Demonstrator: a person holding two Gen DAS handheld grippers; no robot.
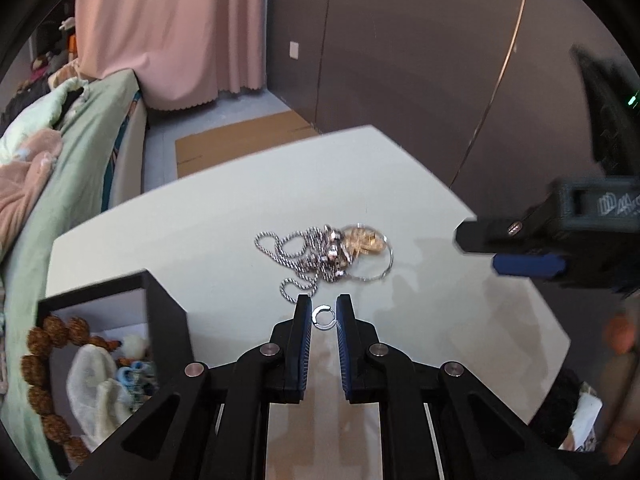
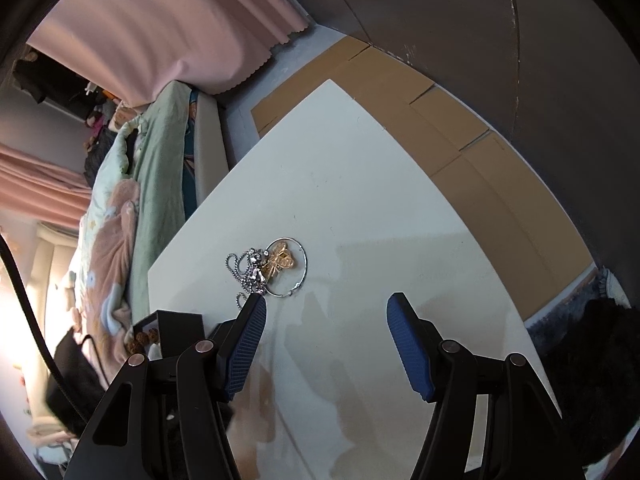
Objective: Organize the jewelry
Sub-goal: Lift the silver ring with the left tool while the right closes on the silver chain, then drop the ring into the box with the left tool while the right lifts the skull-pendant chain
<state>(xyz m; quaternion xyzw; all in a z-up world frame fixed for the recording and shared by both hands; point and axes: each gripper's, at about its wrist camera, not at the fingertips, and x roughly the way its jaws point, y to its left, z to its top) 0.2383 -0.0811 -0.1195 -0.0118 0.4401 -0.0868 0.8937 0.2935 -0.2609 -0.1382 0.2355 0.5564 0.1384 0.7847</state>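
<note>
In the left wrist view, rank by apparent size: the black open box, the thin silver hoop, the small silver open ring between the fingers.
1. Black open box, largest, though it sits nearest the camera.
2. Thin silver hoop.
3. Small silver open ring, smallest, between the left gripper's pads.

A table [image 1: 224, 216] carried a pile of jewelry [image 1: 324, 254] near its middle; a chain [image 1: 288, 248] trailed to the pile's left, a large hoop [image 1: 378, 262] lay at its right, and a pendant [image 1: 362, 240] sat within that hoop; a small ring [image 1: 322, 317] stood between the fingertips of the left gripper [image 1: 323, 314], just in front of the pile; an open box [image 1: 120, 320] sat at the table's left near corner with a beaded bracelet [image 1: 40, 364] in it; the right gripper [image 2: 326, 312] hung over bare tabletop right of the pile; a bed [image 1: 60, 152] ran along the table's left; cardboard [image 2: 440, 120] lay on the floor behind the table.
</note>
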